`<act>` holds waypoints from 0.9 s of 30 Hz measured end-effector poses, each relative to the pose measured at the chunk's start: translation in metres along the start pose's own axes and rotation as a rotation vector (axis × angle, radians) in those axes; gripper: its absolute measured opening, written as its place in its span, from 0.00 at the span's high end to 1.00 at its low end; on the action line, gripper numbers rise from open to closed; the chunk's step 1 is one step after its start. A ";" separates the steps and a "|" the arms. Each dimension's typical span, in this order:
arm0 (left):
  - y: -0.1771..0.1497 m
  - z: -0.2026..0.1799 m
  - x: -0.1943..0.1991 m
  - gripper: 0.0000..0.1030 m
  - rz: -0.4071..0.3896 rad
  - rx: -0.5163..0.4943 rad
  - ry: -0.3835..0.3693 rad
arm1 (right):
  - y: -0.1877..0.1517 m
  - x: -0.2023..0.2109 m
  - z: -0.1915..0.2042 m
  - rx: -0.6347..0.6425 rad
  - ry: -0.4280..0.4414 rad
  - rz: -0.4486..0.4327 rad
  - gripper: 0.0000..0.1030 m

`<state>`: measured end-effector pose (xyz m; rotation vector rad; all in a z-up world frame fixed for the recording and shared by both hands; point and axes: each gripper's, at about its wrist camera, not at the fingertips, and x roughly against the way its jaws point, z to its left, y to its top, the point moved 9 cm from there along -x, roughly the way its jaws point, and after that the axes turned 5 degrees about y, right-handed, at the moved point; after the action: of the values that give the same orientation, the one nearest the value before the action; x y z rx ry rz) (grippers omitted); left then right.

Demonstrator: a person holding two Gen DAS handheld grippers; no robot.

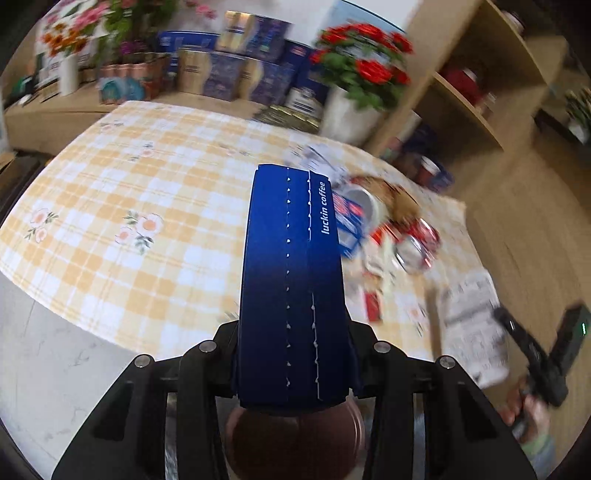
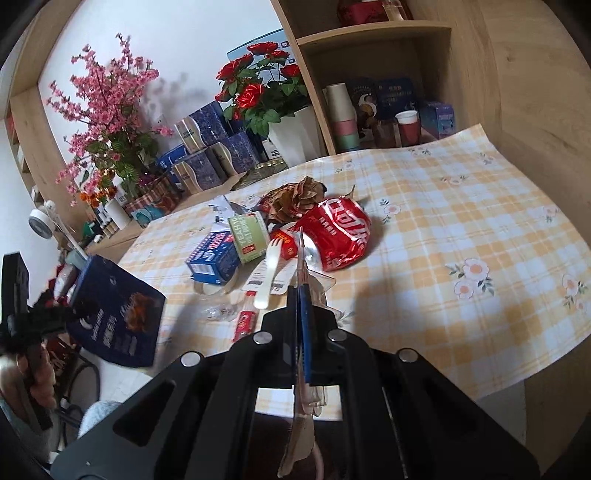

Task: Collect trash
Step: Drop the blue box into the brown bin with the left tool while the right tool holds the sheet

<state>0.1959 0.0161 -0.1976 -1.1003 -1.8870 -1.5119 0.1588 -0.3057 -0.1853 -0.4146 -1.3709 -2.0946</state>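
Left wrist view: left gripper (image 1: 293, 332) has its fingers clamped on a dark blue "luckin coffee" paper bag (image 1: 291, 280), gripped on the narrow side, the bag rising edge-on between the jaws above the checked yellow tablecloth (image 1: 155, 192). Jaw opening is moderate, set by the bag's width. Right side of this view is motion-blurred.

Right wrist view: right gripper (image 2: 301, 306) is fully closed on a thin flat wrapper (image 2: 303, 365), clear plastic with a blue edge, which stands on edge between the fingers and trails back under the gripper body. Same blue bag is seen at left, off the table edge, carried by the other gripper in a person's hand (image 2: 37, 373).

Trash pile sits mid-table ahead of the right gripper: crushed red can (image 2: 340, 236), blue-and-white carton (image 2: 216, 258), green-labelled tub (image 2: 249, 238), white plastic fork (image 2: 267, 273), crumpled brown paper (image 2: 295, 199). Items touch or overlap one another.

Red rose plant in white pot (image 2: 291, 136) stands beyond the table, beside the wooden shelf unit (image 2: 373, 33).
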 end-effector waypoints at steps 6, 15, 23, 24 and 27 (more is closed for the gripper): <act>-0.033 -0.022 0.019 0.61 0.085 -0.091 -0.120 | -0.003 0.026 0.017 0.018 0.018 -0.018 0.94; -0.098 -0.045 0.025 0.61 0.186 -0.224 -0.152 | -0.018 0.059 0.038 0.050 0.033 -0.028 0.94; -0.148 -0.047 0.003 0.61 0.315 -0.297 -0.125 | -0.026 0.071 0.044 0.060 0.041 -0.028 0.94; -0.152 -0.048 0.002 0.61 0.325 -0.310 -0.124 | -0.027 0.071 0.044 0.058 0.042 -0.027 0.94; -0.164 -0.053 -0.009 0.61 0.355 -0.349 -0.109 | -0.028 0.071 0.043 0.059 0.040 -0.030 0.94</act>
<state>0.0604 -0.0479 -0.2830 -1.6050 -1.4208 -1.6287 0.0834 -0.2807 -0.1477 -0.3285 -1.4201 -2.0698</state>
